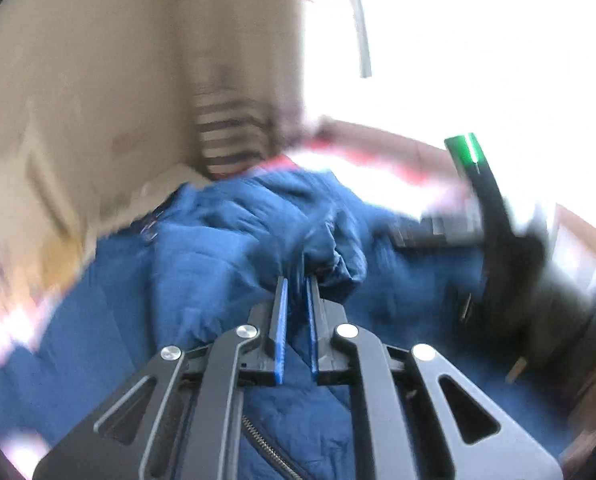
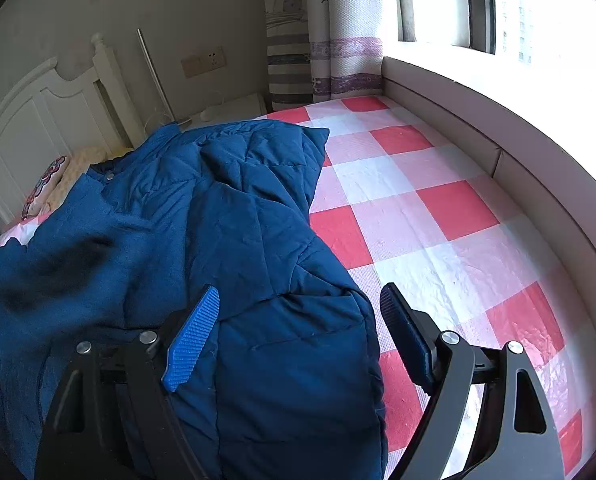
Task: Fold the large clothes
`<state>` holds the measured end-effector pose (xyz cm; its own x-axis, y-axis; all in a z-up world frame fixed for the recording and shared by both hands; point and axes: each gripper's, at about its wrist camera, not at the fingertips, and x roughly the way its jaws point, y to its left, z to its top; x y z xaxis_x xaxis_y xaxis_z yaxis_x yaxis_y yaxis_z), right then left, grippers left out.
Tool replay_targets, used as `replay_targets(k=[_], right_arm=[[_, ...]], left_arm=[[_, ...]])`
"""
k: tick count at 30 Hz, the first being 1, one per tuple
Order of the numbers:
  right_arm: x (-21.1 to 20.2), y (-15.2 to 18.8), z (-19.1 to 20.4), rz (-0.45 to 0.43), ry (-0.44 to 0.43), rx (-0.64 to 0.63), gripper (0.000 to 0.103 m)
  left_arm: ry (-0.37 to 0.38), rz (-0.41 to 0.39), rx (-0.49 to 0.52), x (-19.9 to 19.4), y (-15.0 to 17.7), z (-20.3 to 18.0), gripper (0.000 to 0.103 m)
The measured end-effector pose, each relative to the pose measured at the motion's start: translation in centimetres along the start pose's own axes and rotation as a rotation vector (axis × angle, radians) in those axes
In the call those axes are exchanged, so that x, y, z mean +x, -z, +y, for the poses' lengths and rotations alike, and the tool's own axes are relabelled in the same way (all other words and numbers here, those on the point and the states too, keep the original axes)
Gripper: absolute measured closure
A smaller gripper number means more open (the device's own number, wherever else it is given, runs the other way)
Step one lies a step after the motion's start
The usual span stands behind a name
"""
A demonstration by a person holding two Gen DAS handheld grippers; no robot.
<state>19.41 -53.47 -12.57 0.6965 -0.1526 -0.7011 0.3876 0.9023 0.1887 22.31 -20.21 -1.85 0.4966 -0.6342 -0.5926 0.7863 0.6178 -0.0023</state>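
Mid-fold: L tongs (image 1: 297,280) clenched on bunched cuff of blue jacket (image 2: 234,216) just ahead, R tongs (image 2: 300,300) released astride its hem; next, prob. carry sleeve across body.

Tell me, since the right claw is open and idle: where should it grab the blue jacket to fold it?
Probably the jacket's near hem edge, lying beside the checked sheet. The right claw already straddles it, so come straight down from above and pinch that rounded, puffy border; flatter quilted panels offer less to grip.
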Motion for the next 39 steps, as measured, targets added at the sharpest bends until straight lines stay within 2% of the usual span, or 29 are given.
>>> replay_targets(k=[3,5,7,10,13,15,18,20,22,24,27,30,31,32,34,39], right_arm=[[0.1,0.0,0.0,0.002,0.0,-0.001,0.023],[0.1,0.0,0.1,0.002,0.0,-0.001,0.023],[0.1,0.0,0.1,0.003,0.001,-0.001,0.023],[0.2,0.0,0.1,0.005,0.002,-0.001,0.023],[0.3,0.0,0.1,0.008,0.003,0.001,0.022],[0.3,0.0,0.1,0.009,0.006,-0.001,0.022],[0.4,0.0,0.1,0.011,0.012,-0.005,0.021],[0.4,0.0,0.2,0.012,0.017,-0.006,0.021],[0.4,0.0,0.2,0.012,0.019,-0.005,0.021],[0.4,0.0,0.2,0.014,0.02,-0.006,0.021],[0.4,0.1,0.2,0.015,0.02,-0.008,0.021],[0.4,0.0,0.2,0.017,0.02,-0.008,0.02],[0.4,0.0,0.2,0.018,0.02,-0.007,0.02],[0.5,0.0,0.1,0.019,0.022,-0.005,0.02],[0.5,0.0,0.1,0.022,0.023,-0.002,0.02],[0.5,0.1,0.2,0.024,0.022,-0.001,0.02]], left_arm=[[0.092,-0.098,-0.456,-2.6,0.5,9.3,0.095],[0.082,-0.161,-0.671,-3.8,2.6,14.4,0.098],[0.063,-0.208,-0.834,-4.4,4.9,18.4,0.102],[0.066,-0.235,-1.026,-4.7,8.5,22.3,0.102],[0.058,-0.189,-1.143,-3.8,11.9,24.3,0.102],[0.085,-0.159,-1.216,-2.4,13.4,25.1,0.09],[0.097,-0.14,-1.252,-1.3,13.7,25.5,0.064],[0.157,-0.176,-1.226,-1.0,12.7,25.6,0.038],[0.187,-0.217,-1.244,-0.3,12.0,26.0,0.025],[0.189,-0.247,-1.28,0.2,11.7,26.4,0.022],[0.141,-0.202,-1.267,1.5,10.7,27.1,0.022],[0.046,-0.132,-1.219,2.9,9.1,26.6,0.03],[0.008,-0.114,-1.204,2.9,8.9,25.8,0.062],[-0.054,-0.069,-1.168,3.0,8.4,25.5,0.102],[-0.076,-0.054,-1.105,2.2,9.0,25.3,0.103],[-0.162,-0.135,-0.903,-1.7,6.7,21.0,0.103]])
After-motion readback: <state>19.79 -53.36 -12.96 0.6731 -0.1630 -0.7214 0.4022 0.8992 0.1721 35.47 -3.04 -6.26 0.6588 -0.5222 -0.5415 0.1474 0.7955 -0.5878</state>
